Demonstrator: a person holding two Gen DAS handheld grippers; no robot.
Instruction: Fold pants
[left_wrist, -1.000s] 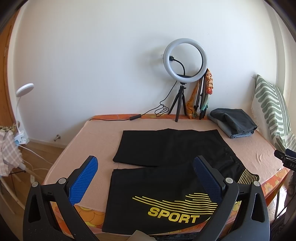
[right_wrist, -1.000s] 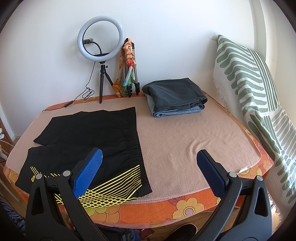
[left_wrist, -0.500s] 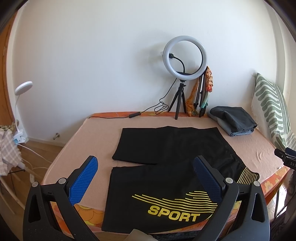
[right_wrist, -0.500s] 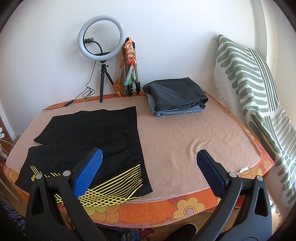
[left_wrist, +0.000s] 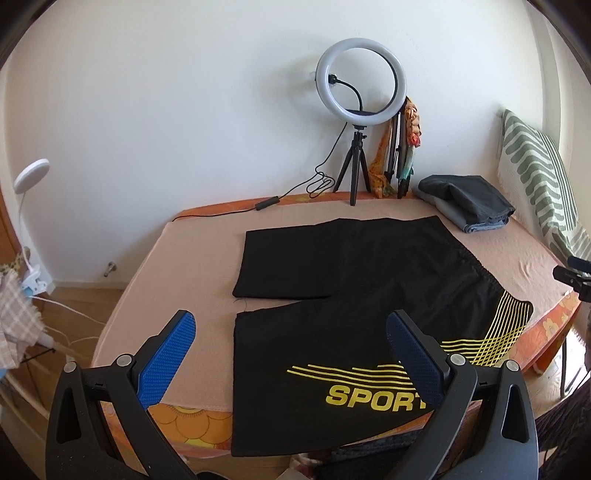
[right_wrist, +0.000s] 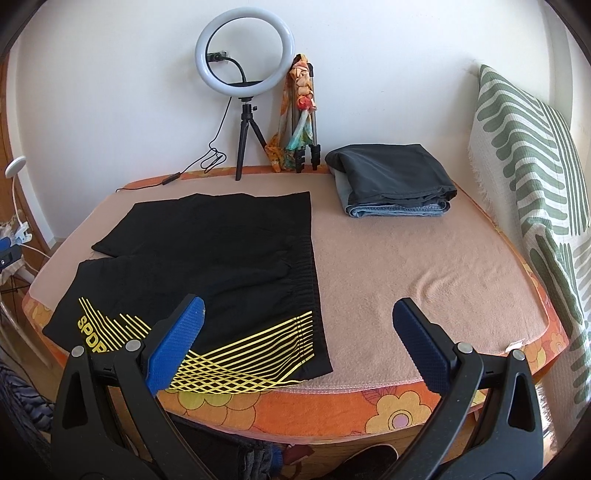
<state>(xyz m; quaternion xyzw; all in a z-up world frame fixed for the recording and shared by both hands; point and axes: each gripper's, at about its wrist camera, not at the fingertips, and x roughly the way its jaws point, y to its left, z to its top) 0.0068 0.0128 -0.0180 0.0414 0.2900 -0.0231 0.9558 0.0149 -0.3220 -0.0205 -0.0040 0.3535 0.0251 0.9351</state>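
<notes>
Both grippers, left gripper (left_wrist: 290, 356) and right gripper (right_wrist: 297, 345), spread apart and empty, backed off slightly from unfolded black shorts (left_wrist: 354, 295) on surface (right_wrist: 424, 266); folding not begun.

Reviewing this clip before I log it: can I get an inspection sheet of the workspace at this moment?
Surface: bed with a peach cover, orange flowered edge.
Job's things: black shorts with yellow SPORT print, spread flat, unfolded, near corner overhanging the edge.
Clutter: folded clothes stack at the far right; patterned scarf hanging by the wall.
Grippers: left gripper open, holding nothing; right gripper open, holding nothing; neither touches the shorts.
Cables: ring light cable trailing along the far edge; white cord on the floor at left.
Surroundings: ring light on a tripod, green-striped cushion, white wall.
</notes>
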